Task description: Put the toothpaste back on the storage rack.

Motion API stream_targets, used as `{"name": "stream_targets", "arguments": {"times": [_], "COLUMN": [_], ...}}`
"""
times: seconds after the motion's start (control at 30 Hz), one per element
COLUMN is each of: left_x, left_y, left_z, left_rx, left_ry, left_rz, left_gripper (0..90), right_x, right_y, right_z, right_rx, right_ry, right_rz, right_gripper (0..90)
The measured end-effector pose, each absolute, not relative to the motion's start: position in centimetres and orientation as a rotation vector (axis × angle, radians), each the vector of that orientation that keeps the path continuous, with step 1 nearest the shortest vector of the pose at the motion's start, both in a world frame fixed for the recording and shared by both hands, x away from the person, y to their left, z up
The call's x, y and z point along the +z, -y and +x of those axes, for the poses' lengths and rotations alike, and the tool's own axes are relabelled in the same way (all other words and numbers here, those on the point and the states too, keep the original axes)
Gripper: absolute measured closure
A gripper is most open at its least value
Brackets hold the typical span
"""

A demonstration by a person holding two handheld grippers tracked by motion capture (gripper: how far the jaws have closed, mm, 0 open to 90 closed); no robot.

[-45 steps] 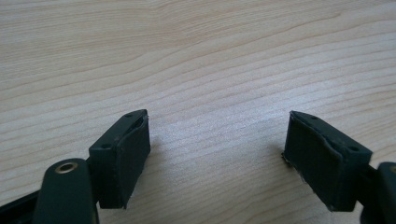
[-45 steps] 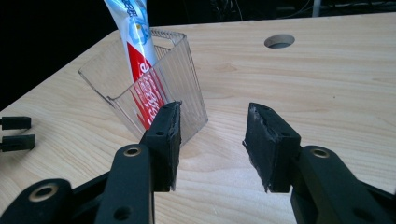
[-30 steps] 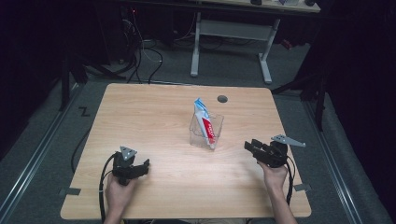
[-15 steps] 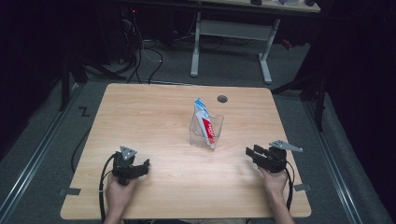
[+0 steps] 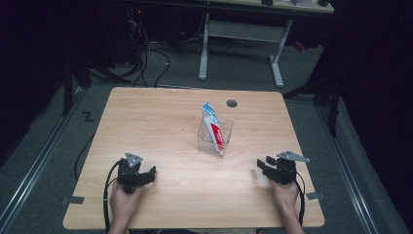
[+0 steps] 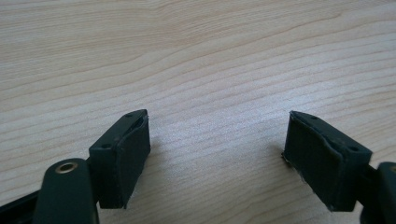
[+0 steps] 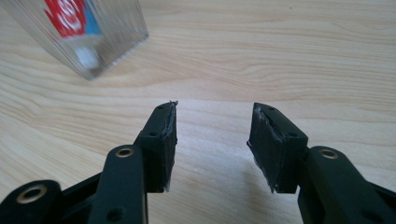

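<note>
A clear plastic cup (image 5: 215, 137) stands near the middle of the wooden table (image 5: 160, 117), holding a red, white and blue toothpaste tube (image 5: 214, 127) that leans out of its top. The cup's base (image 7: 88, 42) sits at the upper left of the right gripper view. My right gripper (image 5: 263, 166) rests low at the table's front right, open, its jaws having just been opening with nothing between them (image 7: 212, 140). My left gripper (image 5: 147, 174) lies at the front left, open and empty over bare wood (image 6: 217, 140).
A round cable hole (image 5: 232, 103) lies in the tabletop behind the cup. Beyond the table stands a white-legged desk (image 5: 241, 34), with cables (image 5: 146, 53) on the dark floor. A cable trails from each gripper over the front edge.
My right gripper has sunk toward the tabletop and its jaws have spread a little. The left gripper, cup and tube have not moved.
</note>
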State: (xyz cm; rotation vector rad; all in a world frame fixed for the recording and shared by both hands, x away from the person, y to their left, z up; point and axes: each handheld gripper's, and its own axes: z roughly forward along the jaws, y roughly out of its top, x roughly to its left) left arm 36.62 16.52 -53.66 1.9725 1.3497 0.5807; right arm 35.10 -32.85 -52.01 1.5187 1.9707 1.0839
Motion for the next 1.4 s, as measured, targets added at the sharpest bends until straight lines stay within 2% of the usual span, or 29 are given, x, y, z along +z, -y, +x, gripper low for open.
{"name": "stream_targets", "arguments": {"times": [0.5,0.7,0.9,1.4], "left_x": [-53.7,-53.7,-53.7,-53.7], "left_y": [-16.5,-16.5,-16.5,-16.5], "left_z": [36.6,36.6,36.6,36.7], "left_rx": [0.581,0.581,0.581,0.580], "left_ry": [-1.350,-1.350,-1.350,-1.347], "left_rz": [1.971,1.971,1.971,1.972], "left_gripper": [22.8,22.8,22.8,22.8], "right_x": [-52.9,-53.1,-53.1,-53.1], "right_y": [32.0,31.3,31.1,31.1], "right_z": [35.2,35.5,35.4,35.3], "right_rx": [0.955,0.877,0.870,0.865], "right_ry": [-2.011,-2.056,-2.055,-2.052], "right_rz": [1.445,1.449,1.454,1.462], "right_gripper": [47.1,38.4,35.5,33.5]}}
